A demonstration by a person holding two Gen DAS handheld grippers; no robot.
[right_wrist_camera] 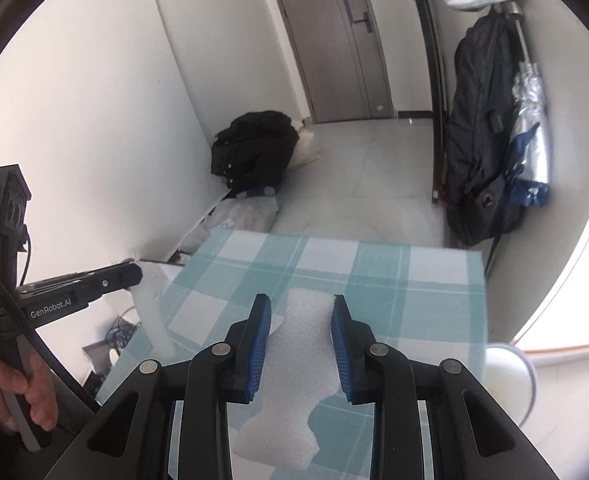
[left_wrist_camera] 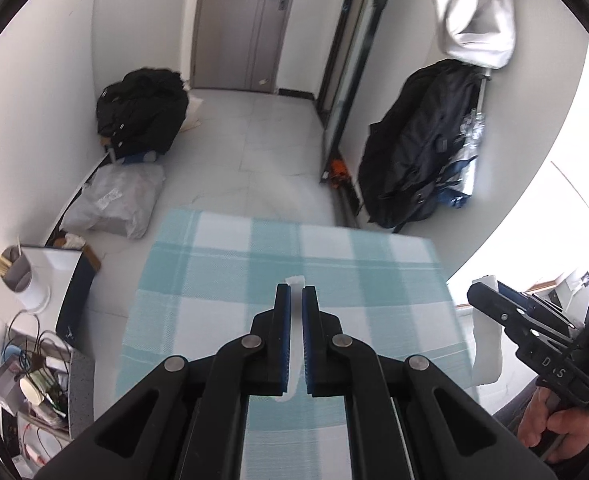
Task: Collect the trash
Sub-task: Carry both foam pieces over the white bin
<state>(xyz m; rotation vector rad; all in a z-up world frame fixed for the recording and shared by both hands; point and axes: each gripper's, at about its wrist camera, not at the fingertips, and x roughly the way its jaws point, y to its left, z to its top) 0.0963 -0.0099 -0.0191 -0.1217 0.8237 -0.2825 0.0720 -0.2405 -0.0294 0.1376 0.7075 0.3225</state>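
My left gripper (left_wrist_camera: 296, 292) is shut on a thin white foam sheet (left_wrist_camera: 294, 336), held edge-on between the blue pads above the checked tablecloth (left_wrist_camera: 222, 280). In the right wrist view the left gripper (right_wrist_camera: 134, 274) holds that sheet (right_wrist_camera: 150, 312) hanging at the table's left edge. My right gripper (right_wrist_camera: 302, 306) holds a second white foam sheet (right_wrist_camera: 300, 344) between its blue pads, above the tablecloth (right_wrist_camera: 394, 292). In the left wrist view the right gripper (left_wrist_camera: 479, 294) holds that sheet (left_wrist_camera: 488, 344) at the table's right edge.
A black bag (left_wrist_camera: 142, 112) and a plastic-wrapped bundle (left_wrist_camera: 114, 200) lie on the floor by the left wall. A backpack (left_wrist_camera: 418, 144) hangs at the right. A cluttered shelf (left_wrist_camera: 34, 360) stands left of the table. A white round bin (right_wrist_camera: 508, 376) sits at the table's right.
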